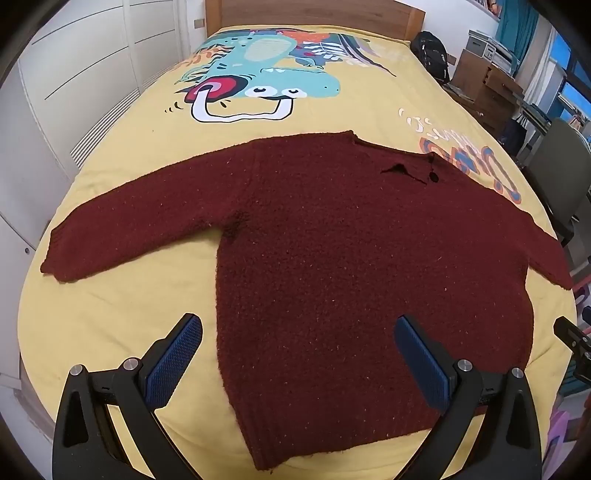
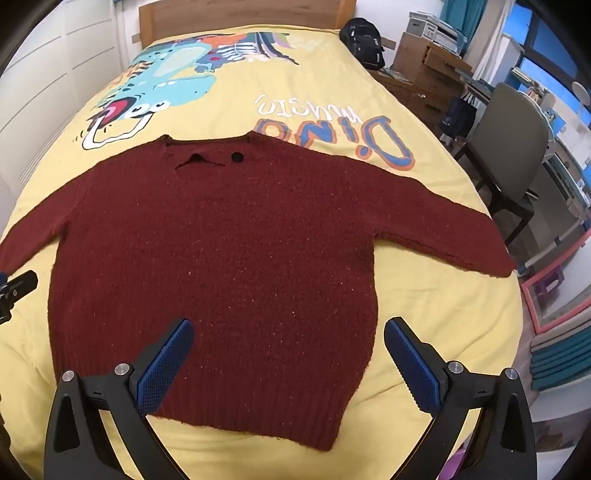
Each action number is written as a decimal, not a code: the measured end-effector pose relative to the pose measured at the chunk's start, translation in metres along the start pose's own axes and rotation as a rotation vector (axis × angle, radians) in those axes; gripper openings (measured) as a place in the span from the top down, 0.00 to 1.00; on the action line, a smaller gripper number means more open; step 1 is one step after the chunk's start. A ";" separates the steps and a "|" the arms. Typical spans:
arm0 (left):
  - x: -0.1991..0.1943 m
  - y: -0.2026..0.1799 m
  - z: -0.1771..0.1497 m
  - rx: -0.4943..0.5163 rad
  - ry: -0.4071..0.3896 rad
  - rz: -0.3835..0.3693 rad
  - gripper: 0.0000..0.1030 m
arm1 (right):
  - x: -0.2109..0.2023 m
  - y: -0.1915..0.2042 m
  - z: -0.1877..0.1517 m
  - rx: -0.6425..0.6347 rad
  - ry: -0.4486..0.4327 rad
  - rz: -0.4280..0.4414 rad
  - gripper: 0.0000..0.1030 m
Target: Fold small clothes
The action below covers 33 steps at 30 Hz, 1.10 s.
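Flat on the bed (image 1: pixel 122 314), front up: dark red sweater (image 1: pixel 332 258), both sleeves spread out to the sides, hem nearest the cameras, neck toward the wooden headboard (image 1: pixel 314 14). Black button (image 2: pixel 236 157) at the neck opening, small gap in the placket just beside it. Yellow cover (image 2: pixel 424 306) underneath, printed with a teal dinosaur (image 1: pixel 266 70) and the word "Dino" (image 2: pixel 332 144).

Left gripper (image 1: pixel 297 354): wide open, nothing between the blue pads (image 1: pixel 173 363), hovering above the sweater's lower left part; left finger over bare cover, right finger over the knit. Contact with the cloth not discernible.

Right gripper (image 2: pixel 288 356): likewise wide open and empty, poised over the lower right part of the sweater near the ribbed hem (image 2: pixel 258 413); left finger over the knit, right finger over bare cover just past the side seam.

Beyond the bed: black backpack (image 2: pixel 364 42), wooden drawers (image 2: pixel 424 70), grey chair (image 2: pixel 513 147), white wardrobe doors (image 1: pixel 81 66).
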State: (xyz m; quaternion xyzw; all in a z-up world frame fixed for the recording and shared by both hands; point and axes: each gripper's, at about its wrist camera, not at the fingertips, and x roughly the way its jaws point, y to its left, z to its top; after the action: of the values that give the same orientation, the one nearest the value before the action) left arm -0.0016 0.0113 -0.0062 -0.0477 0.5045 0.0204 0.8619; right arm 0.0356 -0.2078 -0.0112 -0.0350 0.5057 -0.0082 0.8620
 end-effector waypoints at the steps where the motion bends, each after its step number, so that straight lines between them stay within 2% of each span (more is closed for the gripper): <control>1: 0.000 0.000 0.000 0.001 0.001 0.002 0.01 | 0.002 0.000 0.000 0.000 0.002 -0.001 0.00; 33: 0.009 0.002 -0.005 0.011 0.036 0.007 0.01 | 0.007 -0.004 -0.004 -0.007 0.031 -0.013 0.00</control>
State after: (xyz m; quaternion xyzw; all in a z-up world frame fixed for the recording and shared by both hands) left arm -0.0019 0.0128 -0.0164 -0.0417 0.5202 0.0195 0.8528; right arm 0.0360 -0.2125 -0.0186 -0.0412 0.5187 -0.0123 0.8539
